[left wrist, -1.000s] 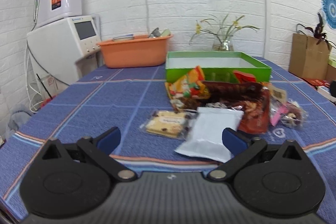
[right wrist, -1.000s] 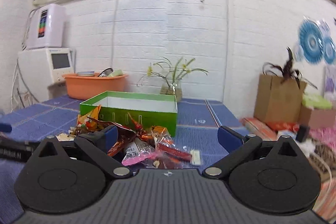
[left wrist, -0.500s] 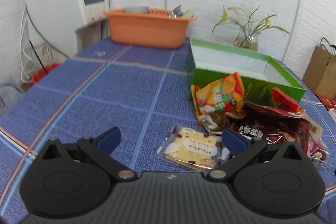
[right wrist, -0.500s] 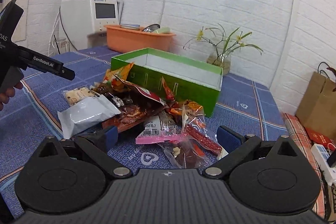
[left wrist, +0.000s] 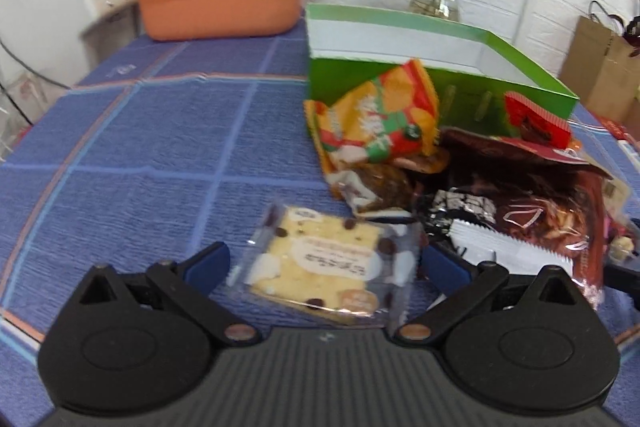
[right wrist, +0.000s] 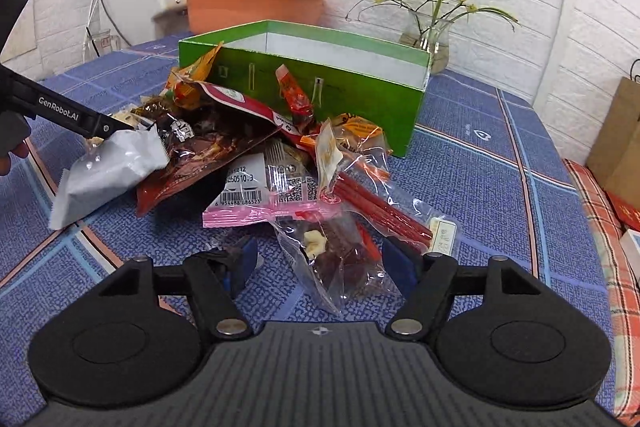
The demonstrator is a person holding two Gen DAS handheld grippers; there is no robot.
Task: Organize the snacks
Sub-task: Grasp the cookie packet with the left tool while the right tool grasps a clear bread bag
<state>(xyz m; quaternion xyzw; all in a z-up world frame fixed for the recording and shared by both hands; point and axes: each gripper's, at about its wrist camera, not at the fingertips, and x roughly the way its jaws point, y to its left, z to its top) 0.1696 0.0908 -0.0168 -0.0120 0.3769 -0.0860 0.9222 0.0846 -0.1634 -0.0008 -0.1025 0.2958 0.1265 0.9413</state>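
Snacks lie heaped on the blue checked tablecloth (left wrist: pixel 132 155), right against the near wall of the green box (right wrist: pixel 360 95), whose white inside shows nothing in it from our angles. On our left gripper (left wrist: pixel 325 263) the jaws stand wide apart, one blue pad on each side of the clear-wrapped biscuit pack (left wrist: pixel 326 263) dotted with chocolate chips; the pack lies flat on the cloth between them and we can't make out either pad touching it. Just beyond it sit the orange chip bag (left wrist: pixel 380 119) leaning on the box, a dark brown packet (left wrist: pixel 536 203) and the serrated edge of a white pouch (left wrist: pixel 508 247). From the right wrist view we see that white pouch (right wrist: pixel 108 175) at the left end of the heap, with the left gripper's black finger (right wrist: pixel 68 113) reaching in just above it.

Our right gripper (right wrist: pixel 320 263) is open too, though less widely, its pads bracketing a crumpled clear bag (right wrist: pixel 340 263) of dark red snacks at the near edge of the pile; whether the pads press on it we can't tell. Red sticks (right wrist: pixel 376 207) in clear wrap lie just beside it, and a pink-edged packet (right wrist: pixel 260 195) with a barcode sits behind. Farther back stand an orange basin (right wrist: pixel 256 7) and a glass vase (right wrist: pixel 430 43) of yellow flowers by the white brick wall.
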